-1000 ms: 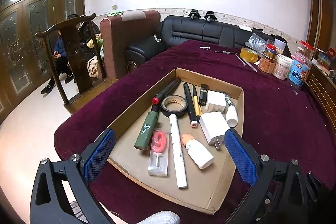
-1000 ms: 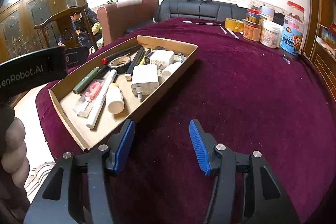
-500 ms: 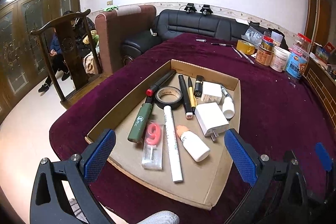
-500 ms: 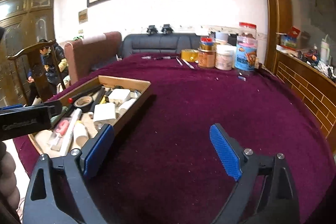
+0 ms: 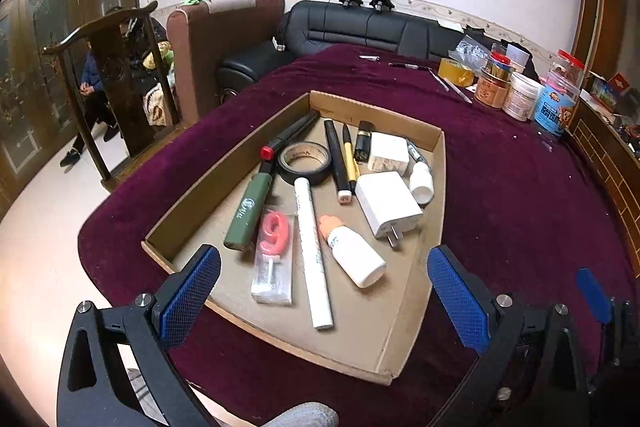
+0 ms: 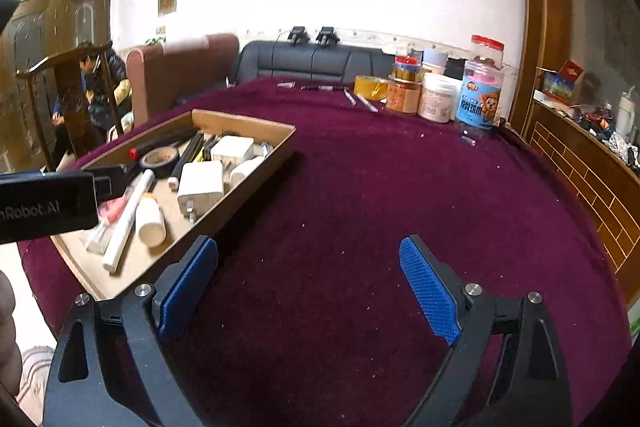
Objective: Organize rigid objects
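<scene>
Looking steeply down from the left wrist, close over the cardboard tray [image 5: 436, 187] on the maroon tablecloth [image 5: 520, 195]. Looking more shallowly across the cloth from the right wrist, tray off to the left. Sharing tray, black sofa [image 6: 320, 61] and jars [image 6: 482, 95].
</scene>
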